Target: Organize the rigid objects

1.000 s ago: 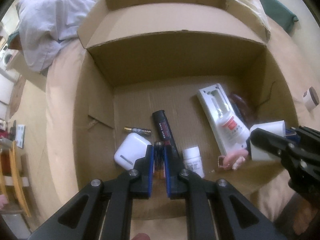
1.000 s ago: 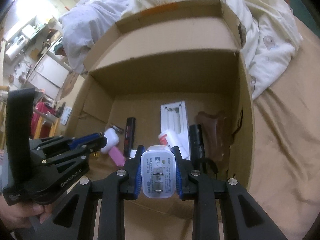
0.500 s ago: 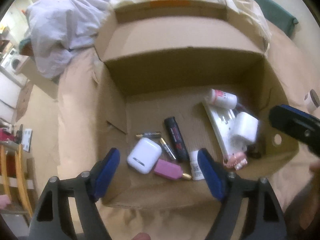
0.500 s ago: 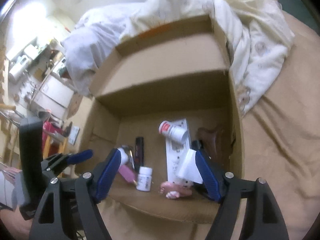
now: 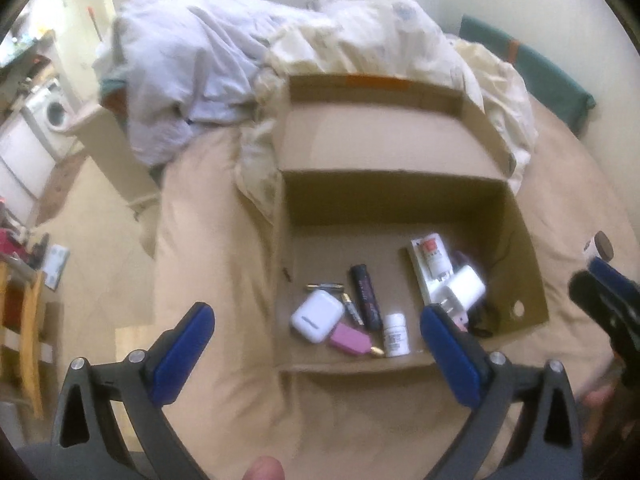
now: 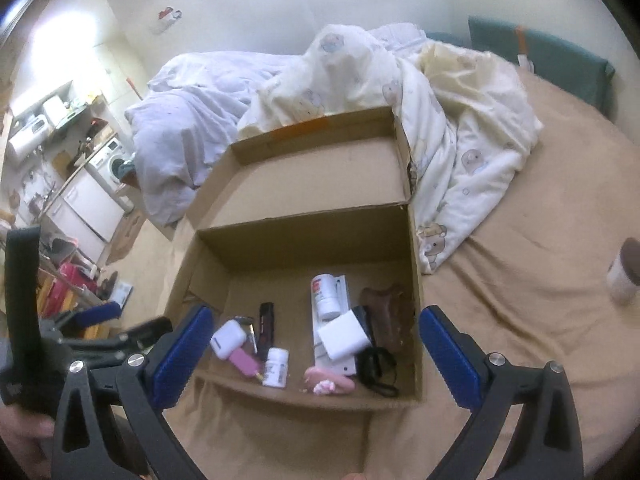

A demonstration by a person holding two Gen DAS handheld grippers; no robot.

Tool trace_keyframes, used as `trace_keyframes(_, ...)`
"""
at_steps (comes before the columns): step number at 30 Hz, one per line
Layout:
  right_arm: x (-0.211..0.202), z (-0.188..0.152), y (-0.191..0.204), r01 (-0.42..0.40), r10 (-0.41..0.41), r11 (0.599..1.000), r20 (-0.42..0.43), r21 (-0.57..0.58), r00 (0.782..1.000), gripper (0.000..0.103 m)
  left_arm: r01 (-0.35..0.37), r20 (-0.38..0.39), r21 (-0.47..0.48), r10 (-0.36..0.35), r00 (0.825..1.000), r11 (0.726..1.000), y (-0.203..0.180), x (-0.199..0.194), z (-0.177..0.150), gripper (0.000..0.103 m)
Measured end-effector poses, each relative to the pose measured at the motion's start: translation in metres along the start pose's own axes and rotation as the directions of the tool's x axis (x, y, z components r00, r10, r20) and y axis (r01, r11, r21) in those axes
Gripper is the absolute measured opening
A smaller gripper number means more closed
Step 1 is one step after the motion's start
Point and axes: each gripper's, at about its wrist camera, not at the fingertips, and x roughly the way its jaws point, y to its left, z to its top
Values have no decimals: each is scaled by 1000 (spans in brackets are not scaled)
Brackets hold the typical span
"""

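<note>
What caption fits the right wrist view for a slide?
Open right tool above a cardboard box of small items, a lone jar on the bed.

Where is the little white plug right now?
The white plug lies inside the cardboard box, toward its right side in the right wrist view. It rests on the long white tray, just below the red-labelled white bottle and beside the black flashlight.
</note>
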Motion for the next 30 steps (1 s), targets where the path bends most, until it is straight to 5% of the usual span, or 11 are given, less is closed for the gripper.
trace_keyframes(7, -45, -22, 16, 27, -24, 999, 62, -47, 998, 103, 2, 118, -17, 0, 993, 1000, 15, -46, -29, 102)
trace_keyframes(17, -65, -54, 21, 100, -91, 993, 123, -69, 988, 103, 28, 110, -57, -22, 994, 998, 19, -46, -67, 102)
trace_keyframes(30, -31, -75, 8, 75, -76, 997, 19, 20, 997, 103, -59, 82, -38, 62, 995, 998, 14, -30, -72, 102)
